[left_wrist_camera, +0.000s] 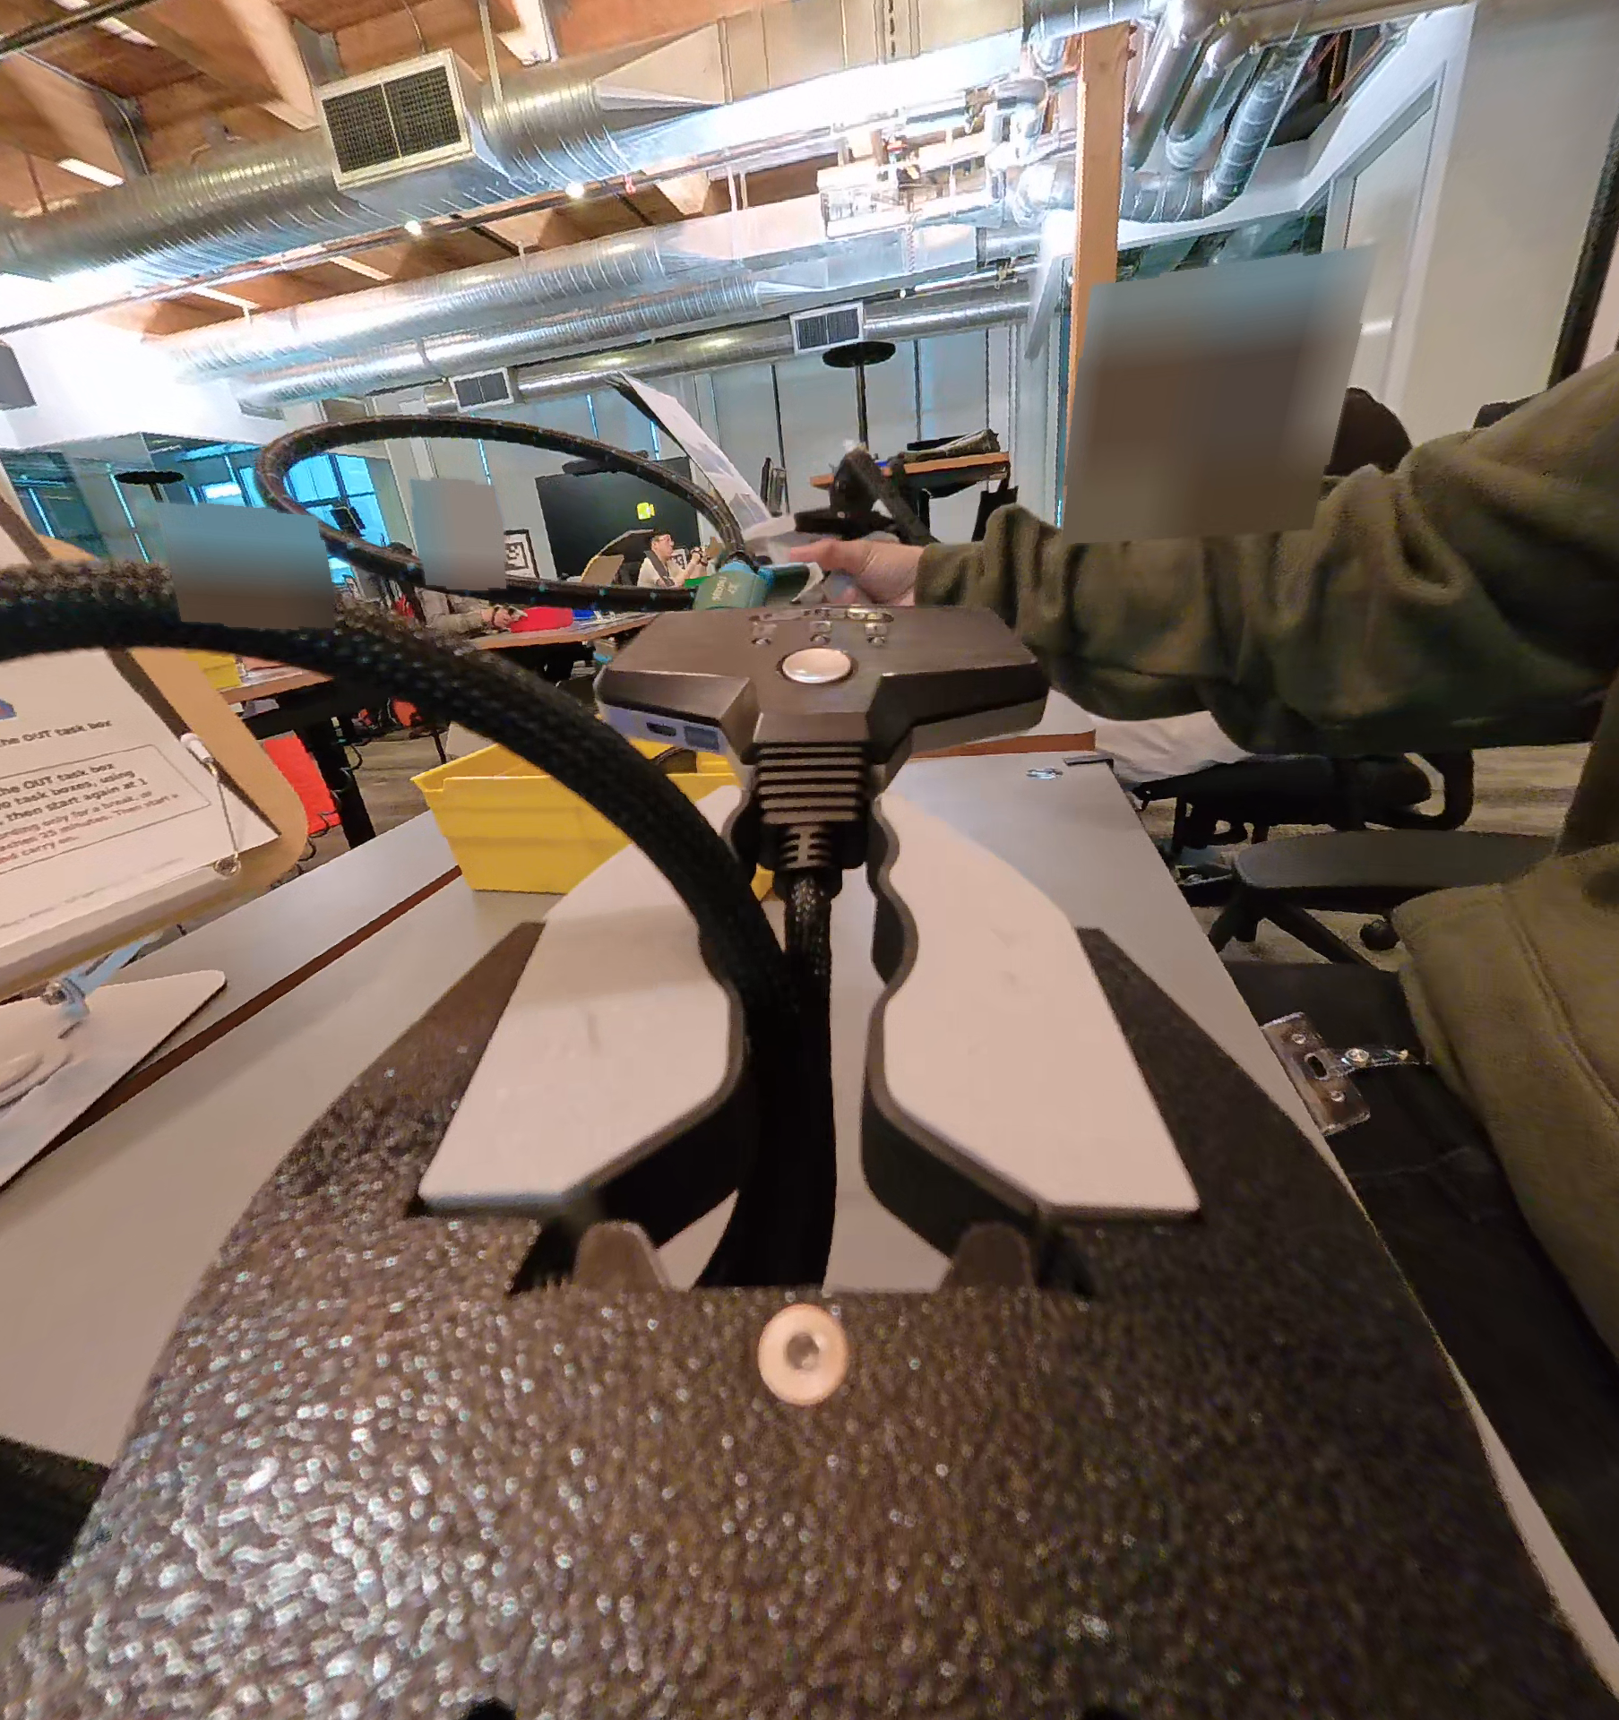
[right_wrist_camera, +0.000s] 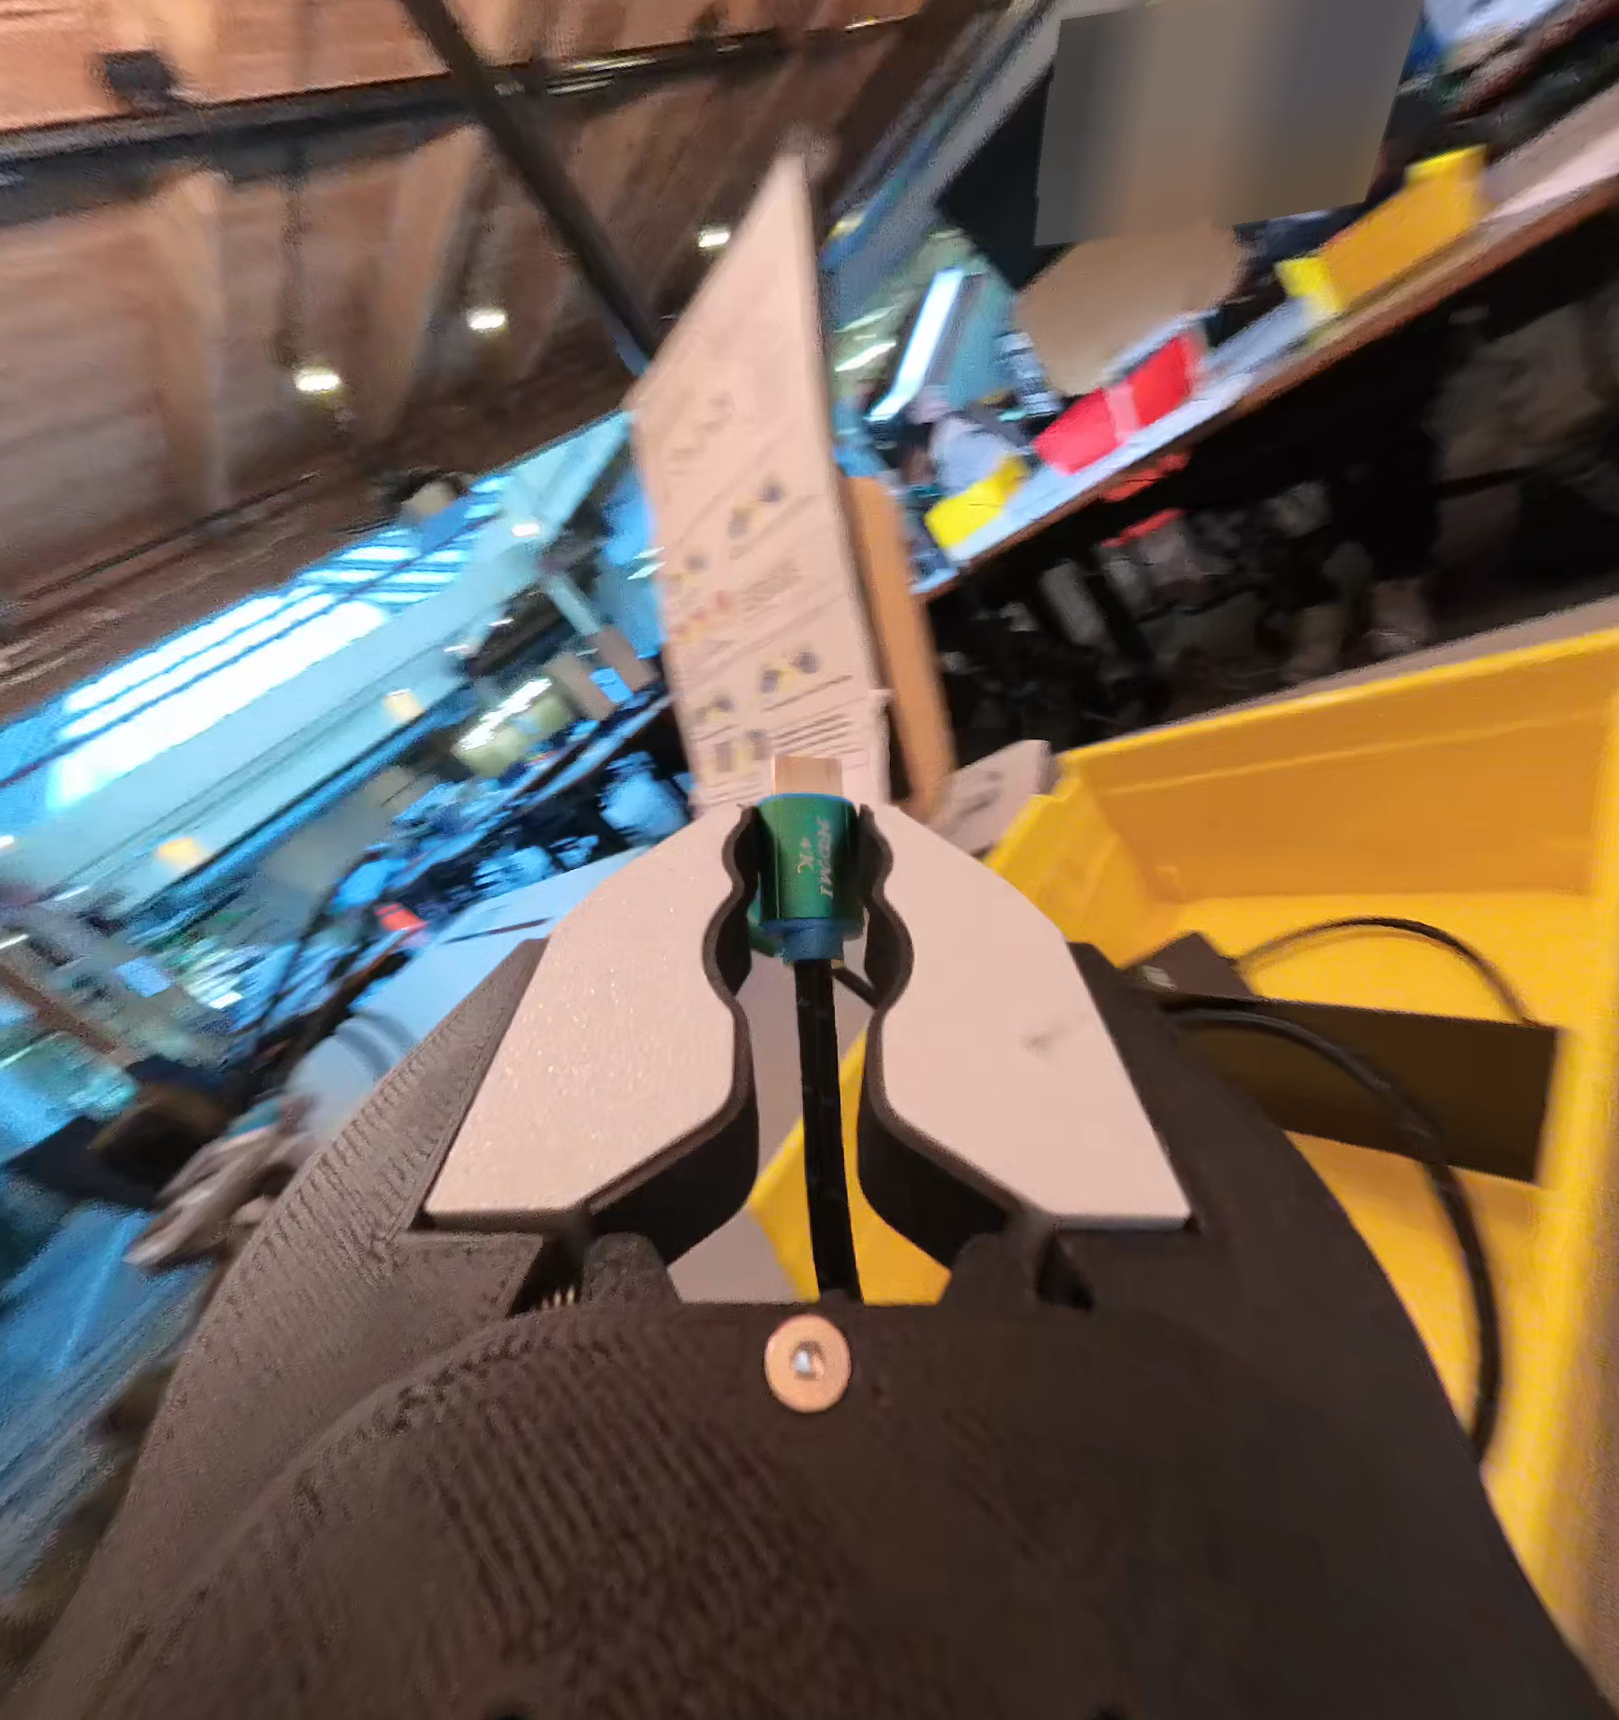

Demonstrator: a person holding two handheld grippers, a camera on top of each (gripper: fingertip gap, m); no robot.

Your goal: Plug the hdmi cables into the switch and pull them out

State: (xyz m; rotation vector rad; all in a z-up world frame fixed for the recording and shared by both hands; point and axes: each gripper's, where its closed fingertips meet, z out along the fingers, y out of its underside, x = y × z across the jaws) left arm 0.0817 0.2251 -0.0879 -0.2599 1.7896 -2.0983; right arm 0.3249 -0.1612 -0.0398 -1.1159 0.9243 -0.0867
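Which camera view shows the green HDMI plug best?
The right wrist view: the green HDMI plug sits close and centred, clamped in the right gripper, metal tip forward. In the left wrist view the plug appears only small and far off, behind the switch.

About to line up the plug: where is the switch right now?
The switch sits centre in the left wrist view, held up by its ribbed cable collar in the left gripper, above the yellow bin; the green HDMI plug hovers just behind it.
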